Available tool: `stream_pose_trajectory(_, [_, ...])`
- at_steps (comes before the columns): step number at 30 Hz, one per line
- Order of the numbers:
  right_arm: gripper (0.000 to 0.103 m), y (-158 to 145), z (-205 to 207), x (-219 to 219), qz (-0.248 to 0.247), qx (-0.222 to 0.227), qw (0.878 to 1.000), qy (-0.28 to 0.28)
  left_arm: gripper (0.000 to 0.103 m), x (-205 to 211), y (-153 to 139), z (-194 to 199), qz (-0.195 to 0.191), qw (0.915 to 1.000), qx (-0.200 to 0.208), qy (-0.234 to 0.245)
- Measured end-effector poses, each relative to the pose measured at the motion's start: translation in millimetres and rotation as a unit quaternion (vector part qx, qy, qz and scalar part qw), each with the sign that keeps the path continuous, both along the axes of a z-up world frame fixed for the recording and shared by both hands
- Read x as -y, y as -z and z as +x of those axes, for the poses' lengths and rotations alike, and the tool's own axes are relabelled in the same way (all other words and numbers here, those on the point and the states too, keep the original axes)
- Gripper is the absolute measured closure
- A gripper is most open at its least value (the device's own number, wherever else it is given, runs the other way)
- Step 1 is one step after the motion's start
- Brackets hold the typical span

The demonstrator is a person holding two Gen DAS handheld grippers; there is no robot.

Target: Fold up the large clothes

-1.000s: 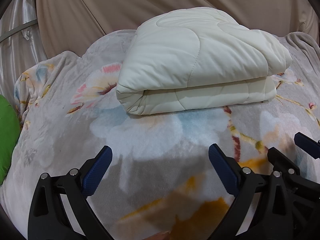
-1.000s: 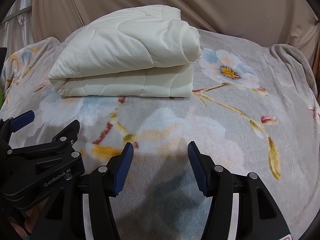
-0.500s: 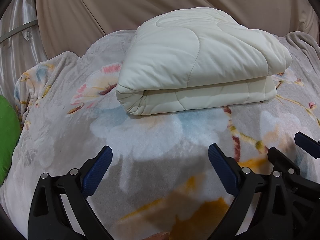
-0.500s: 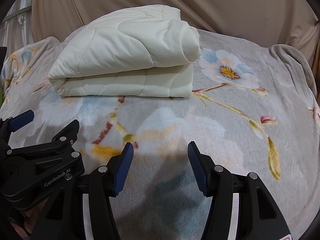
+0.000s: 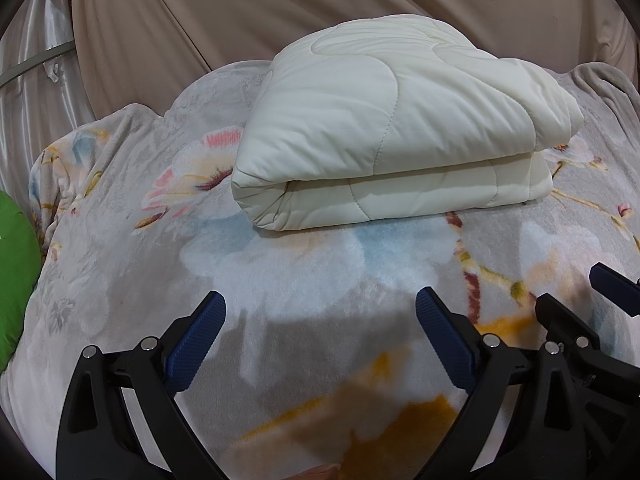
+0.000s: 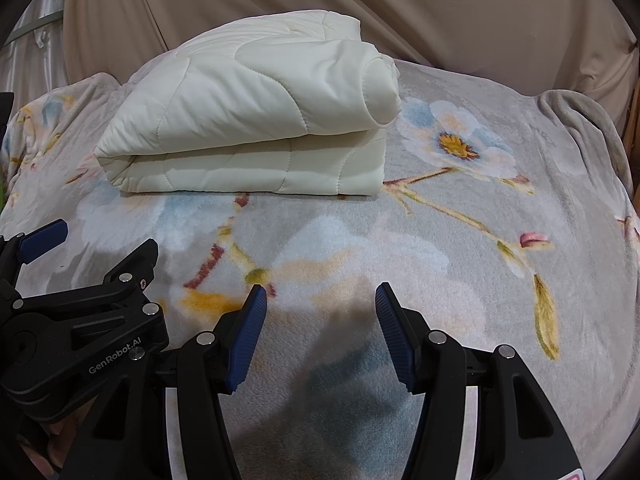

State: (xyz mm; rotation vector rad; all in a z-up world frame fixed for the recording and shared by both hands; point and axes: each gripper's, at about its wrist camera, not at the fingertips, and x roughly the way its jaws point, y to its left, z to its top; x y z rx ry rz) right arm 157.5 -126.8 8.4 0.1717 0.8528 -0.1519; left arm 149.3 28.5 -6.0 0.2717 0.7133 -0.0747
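Note:
A cream quilted garment (image 5: 392,132) lies folded into a thick bundle on a floral fleece blanket (image 5: 280,256); it also shows in the right wrist view (image 6: 256,120), with its rolled end to the right. My left gripper (image 5: 320,328) is open and empty, low over the blanket, well short of the bundle. My right gripper (image 6: 320,328) is open and empty too, beside the left one, also short of the bundle. The right gripper's fingers (image 5: 612,288) show at the right edge of the left wrist view, and the left gripper's body (image 6: 80,320) shows at the left of the right wrist view.
A beige draped cloth (image 5: 280,12) hangs behind the blanket. A green object (image 5: 16,280) sits at the far left edge. The blanket bunches into a fold at the far right (image 6: 576,120). A pale curtain with a rail (image 5: 32,64) stands at the upper left.

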Motion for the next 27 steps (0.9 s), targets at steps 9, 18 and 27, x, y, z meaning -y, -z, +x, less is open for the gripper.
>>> stream_pose_trajectory(9, [0.047,-0.1,-0.2,1.4,0.0,0.0,1.0,-0.001,0.01,0.0,-0.1,-0.4,0.0,1.0,0.0,0.0])
stream_pose_trajectory(18, [0.047,-0.3,-0.2,0.8,0.0,0.0,1.0,-0.001,0.01,-0.5,-1.6,0.3,-0.001,1.0,-0.002,0.001])
stream_pose_trajectory(27, [0.047,-0.2,-0.1,0.9,-0.001,0.0,1.0,-0.001,0.012,-0.6,-2.3,0.7,0.0,1.0,-0.001,0.0])
